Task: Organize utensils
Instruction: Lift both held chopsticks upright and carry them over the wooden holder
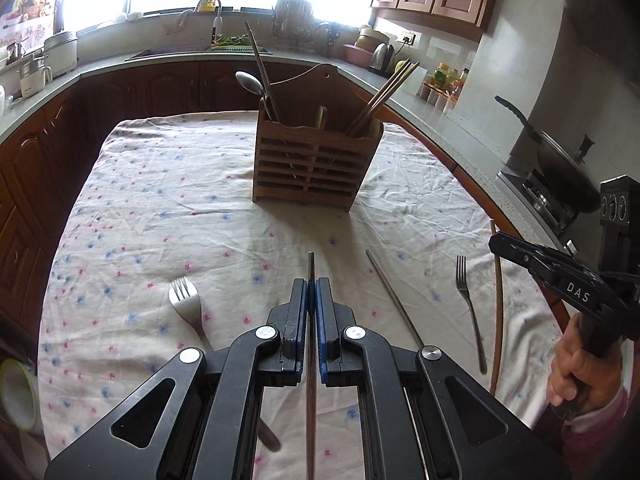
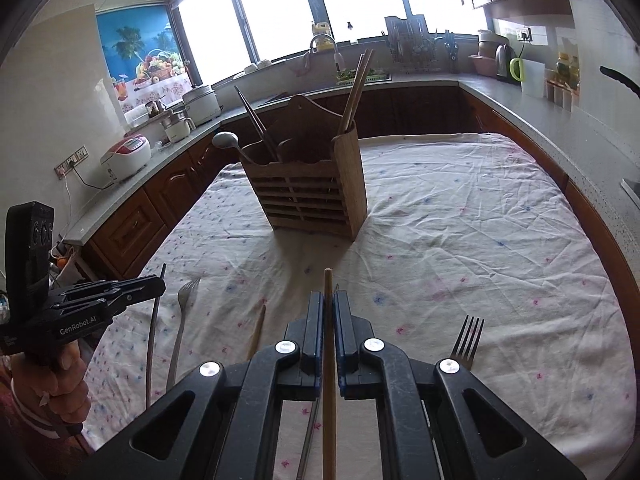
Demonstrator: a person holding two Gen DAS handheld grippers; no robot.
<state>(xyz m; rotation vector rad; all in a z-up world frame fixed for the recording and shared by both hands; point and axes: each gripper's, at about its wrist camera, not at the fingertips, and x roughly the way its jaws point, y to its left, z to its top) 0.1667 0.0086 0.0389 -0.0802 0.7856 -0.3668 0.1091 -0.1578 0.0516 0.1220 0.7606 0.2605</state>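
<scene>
A slatted wooden utensil holder (image 1: 316, 164) (image 2: 316, 196) stands mid-table with a spoon (image 1: 250, 84) and several chopsticks in it. My left gripper (image 1: 311, 285) (image 2: 161, 280) is shut on a thin metal chopstick (image 1: 311, 268) (image 2: 151, 344), lifted off the cloth. My right gripper (image 2: 328, 298) (image 1: 495, 242) is shut on a wooden chopstick (image 2: 328, 280) (image 1: 498, 312), also raised. On the cloth lie a fork (image 1: 185, 304) (image 2: 467, 340) at one side, another fork (image 1: 469, 308) (image 2: 181, 320), a metal chopstick (image 1: 394, 300) and a wooden chopstick (image 2: 258, 332).
The floral tablecloth (image 1: 168, 208) covers the table, with kitchen counters close around it. A tape roll (image 1: 18, 396) sits at the near left edge. A wok (image 1: 560, 160) rests on the stove at right, and a rice cooker (image 2: 126, 156) stands on the left counter.
</scene>
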